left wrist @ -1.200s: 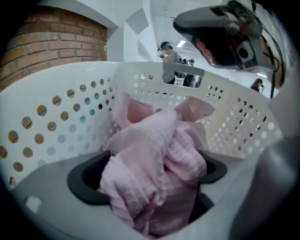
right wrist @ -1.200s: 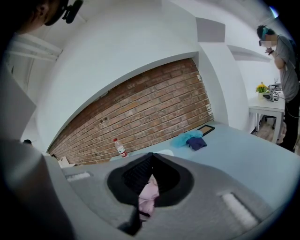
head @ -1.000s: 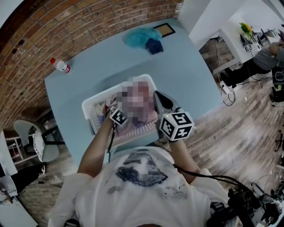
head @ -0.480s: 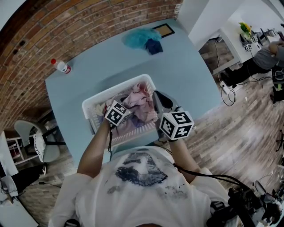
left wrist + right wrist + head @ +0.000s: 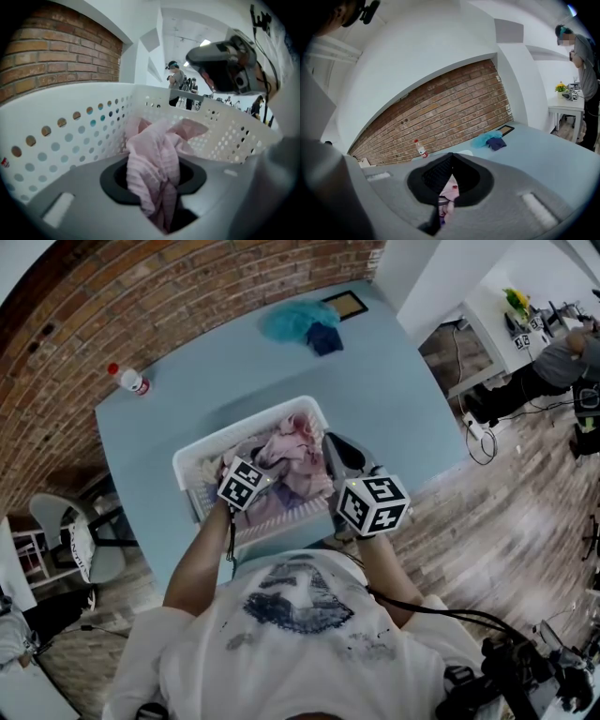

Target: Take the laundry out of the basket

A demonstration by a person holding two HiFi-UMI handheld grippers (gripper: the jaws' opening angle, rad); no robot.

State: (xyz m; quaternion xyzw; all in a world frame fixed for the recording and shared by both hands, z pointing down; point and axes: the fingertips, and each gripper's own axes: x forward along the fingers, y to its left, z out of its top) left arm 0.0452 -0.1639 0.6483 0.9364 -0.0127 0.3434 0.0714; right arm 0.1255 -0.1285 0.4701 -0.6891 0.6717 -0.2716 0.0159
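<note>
A white perforated laundry basket [image 5: 192, 461] sits on the light blue table [image 5: 403, 409], close to the person. Crumpled pink laundry [image 5: 296, 448] lies in it. My left gripper [image 5: 266, 471] is down inside the basket [image 5: 70, 136]. Its jaws are closing, and a pink ribbed cloth [image 5: 154, 161] is pinched between them and bunches up above the tips [image 5: 161, 190]. My right gripper [image 5: 334, 450] hovers over the basket's right rim, shut with nothing in it. In the right gripper view its jaws [image 5: 450, 161] meet, and a bit of pink laundry shows below them.
At the table's far end lie a teal cloth [image 5: 298, 319], a dark blue cloth [image 5: 325, 337] and a framed dark panel [image 5: 348, 303]. A red-capped bottle [image 5: 127, 380] stands far left by the brick wall. A chair [image 5: 66, 531] is left, a person [image 5: 562, 357] at the right.
The left gripper's jaws have come together on the pink cloth inside the basket and it shifted slightly left. The right gripper has not moved.
</note>
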